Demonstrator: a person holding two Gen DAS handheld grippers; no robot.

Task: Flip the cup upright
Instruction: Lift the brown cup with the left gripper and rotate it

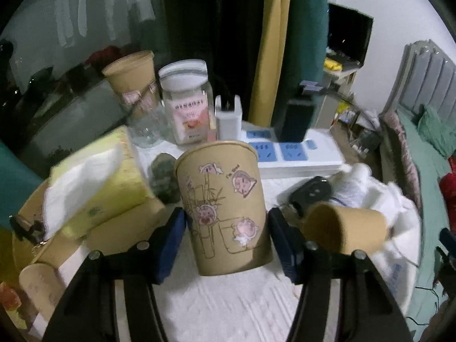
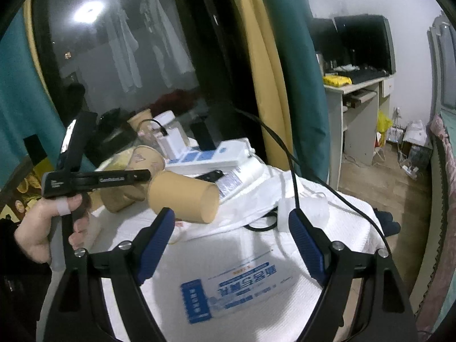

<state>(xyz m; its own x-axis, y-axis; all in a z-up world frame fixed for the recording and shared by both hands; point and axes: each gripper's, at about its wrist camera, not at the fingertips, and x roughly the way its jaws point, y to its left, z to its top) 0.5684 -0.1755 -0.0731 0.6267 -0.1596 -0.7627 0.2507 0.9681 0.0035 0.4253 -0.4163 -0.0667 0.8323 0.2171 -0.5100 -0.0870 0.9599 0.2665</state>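
Left tongs (image 1: 226,228) spread beside upright cup (image 1: 223,208) — right tongs (image 2: 230,238) spread, holding nothing.

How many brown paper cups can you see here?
4: decorated cup upright between the left tool's fingers, one on its side at right, one behind, one lower left. More may be hidden.

The left wrist camera looks closely across the table (image 1: 228,307) toward its window-side edge. The right looks leftward from farther back. Both share the power strip (image 1: 296,156) (image 2: 211,156).
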